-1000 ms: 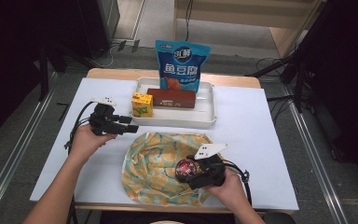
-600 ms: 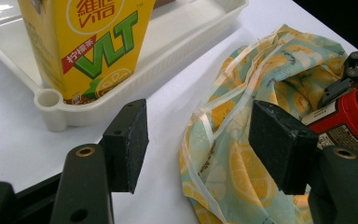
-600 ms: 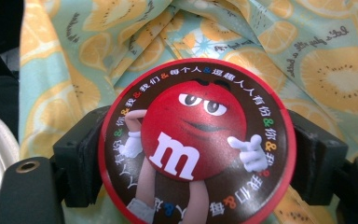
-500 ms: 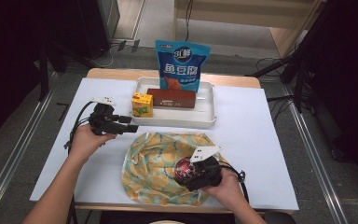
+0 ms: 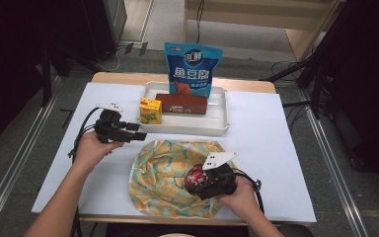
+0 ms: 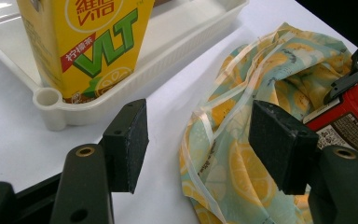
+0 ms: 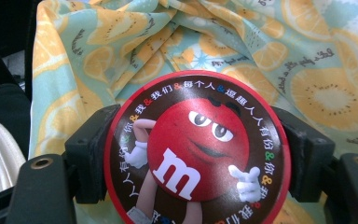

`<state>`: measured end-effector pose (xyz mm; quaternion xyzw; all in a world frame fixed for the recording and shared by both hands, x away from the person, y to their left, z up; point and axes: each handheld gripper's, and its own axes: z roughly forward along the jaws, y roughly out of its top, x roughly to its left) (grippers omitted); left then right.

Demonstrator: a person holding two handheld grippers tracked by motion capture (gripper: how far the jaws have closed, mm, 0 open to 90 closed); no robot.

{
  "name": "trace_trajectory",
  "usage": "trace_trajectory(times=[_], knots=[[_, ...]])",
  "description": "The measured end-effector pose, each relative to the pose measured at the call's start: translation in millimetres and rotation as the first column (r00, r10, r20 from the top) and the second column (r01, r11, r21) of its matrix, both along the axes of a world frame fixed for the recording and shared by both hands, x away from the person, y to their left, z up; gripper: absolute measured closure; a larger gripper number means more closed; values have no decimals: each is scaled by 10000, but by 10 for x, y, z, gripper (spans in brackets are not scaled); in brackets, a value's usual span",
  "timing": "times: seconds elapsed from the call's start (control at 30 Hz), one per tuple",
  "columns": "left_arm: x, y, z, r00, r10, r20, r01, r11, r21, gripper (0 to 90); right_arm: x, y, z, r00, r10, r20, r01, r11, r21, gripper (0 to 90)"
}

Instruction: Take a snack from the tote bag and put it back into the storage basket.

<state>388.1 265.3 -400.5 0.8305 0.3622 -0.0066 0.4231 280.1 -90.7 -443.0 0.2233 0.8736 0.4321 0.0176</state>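
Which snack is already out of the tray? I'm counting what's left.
The round red M&M's tub, held in the right gripper over the lemon-print bag; the carton, brown box and blue pouch remain in the tray.

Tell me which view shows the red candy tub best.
The right gripper view: the red candy tub sits close, lid facing the camera. The high view shows it small; the left gripper view catches just its side.

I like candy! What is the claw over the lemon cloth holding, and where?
The right gripper holds the round red candy tin by its opposite sides.
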Motion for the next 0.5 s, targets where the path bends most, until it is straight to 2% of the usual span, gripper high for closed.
trace_trajectory(times=[0.17, 0.5], knots=[[0, -2, 0, 10000, -36, -18, 36, 10000, -22, 380, 17, -12, 26, 9999, -77, -138, 78, 10000, 55, 255], [0, 2, -1, 10000, -13, 2, 13, 10000, -44, 380, 59, -57, 102, 9994, -315, -141, 319, 9989, 330, 256]])
